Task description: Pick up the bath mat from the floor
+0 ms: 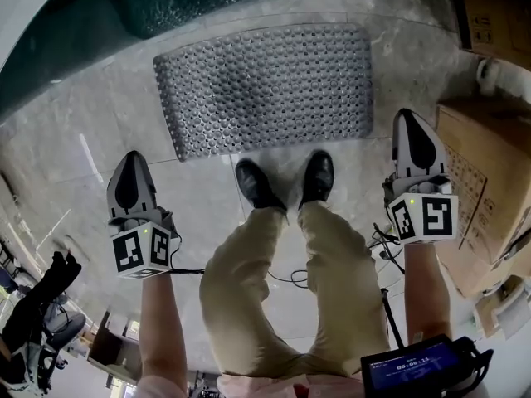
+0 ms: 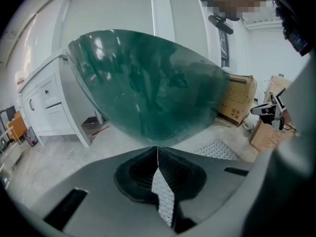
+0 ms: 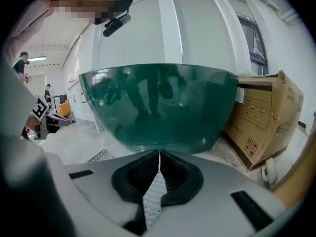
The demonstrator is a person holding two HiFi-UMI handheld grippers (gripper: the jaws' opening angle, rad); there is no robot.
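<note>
The grey studded bath mat [image 1: 265, 85] lies flat on the stone floor in front of a dark green tub [image 1: 166, 7]. My two black shoes [image 1: 257, 185] stand at its near edge. My left gripper [image 1: 130, 160] hangs off the mat's near left corner, jaws shut with nothing between them. My right gripper [image 1: 406, 118] hangs off the mat's right end, also shut and empty. In the left gripper view the closed tips [image 2: 157, 149] point at the tub, with the mat [image 2: 219, 149] low to the right. In the right gripper view the mat [image 3: 101, 156] peeks out at the left of the closed tips [image 3: 159, 154].
Cardboard boxes [image 1: 481, 181] stand close on the right, next to the right gripper. A white cabinet [image 2: 44, 102] stands left of the tub. Cables [image 1: 382, 247] trail on the floor by my right leg. A small screen device [image 1: 415, 367] hangs at my right forearm.
</note>
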